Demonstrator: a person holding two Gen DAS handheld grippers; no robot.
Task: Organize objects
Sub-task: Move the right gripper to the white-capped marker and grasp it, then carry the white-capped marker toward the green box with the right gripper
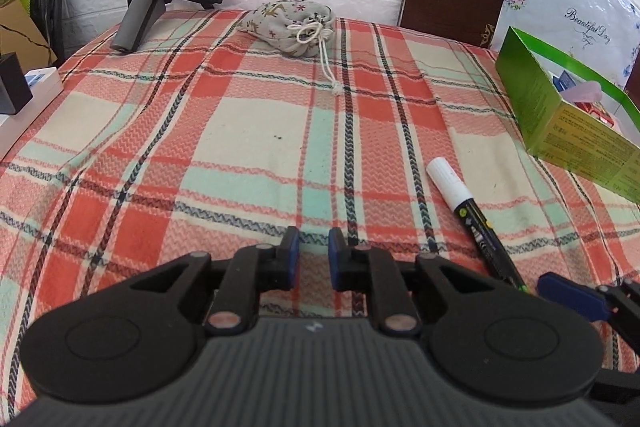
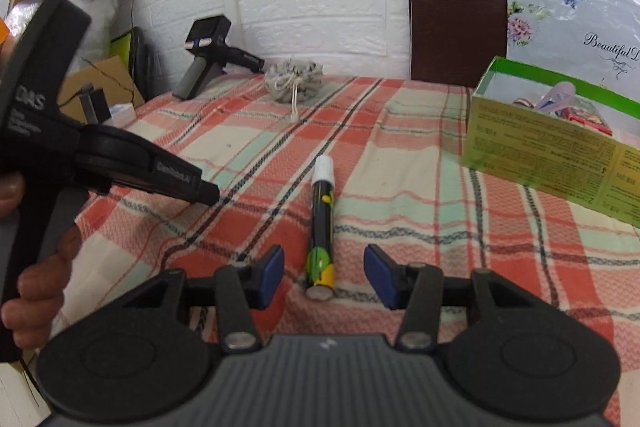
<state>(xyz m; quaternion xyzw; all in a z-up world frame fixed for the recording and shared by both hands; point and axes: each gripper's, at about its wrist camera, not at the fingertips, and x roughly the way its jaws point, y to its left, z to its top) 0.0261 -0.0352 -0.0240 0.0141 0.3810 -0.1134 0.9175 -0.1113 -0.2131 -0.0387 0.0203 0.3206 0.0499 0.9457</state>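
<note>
Your desk [image 2: 400, 163] wears a loose plaid cloth, and that is the biggest hazard: it lies in soft folds, so jaws dragged low across it could bunch the fabric and shove everything on it out of place.

The green box [image 2: 552, 155] sits at the right edge, open-topped with small items already inside. Its near wall leans toward you, so a clumsy drop against the rim could tip it or spill what it holds.

The drawstring pouch [image 1: 292, 27] rests well back near the wall, its cord trailing forward, where it could snag on a passing finger.

The marker [image 2: 322, 223] lies flat on the cloth, white cap pointing away. Your right gripper [image 2: 324, 277] has its jaws partly open and empty, straddling the marker's near end without touching it. Being round, it may roll or squirt forward if you close off-centre or on the very tip.

Your left gripper [image 1: 314, 259] is empty, its jaws only slightly apart over bare cloth, close beside the marker, so the two tools could collide.
</note>
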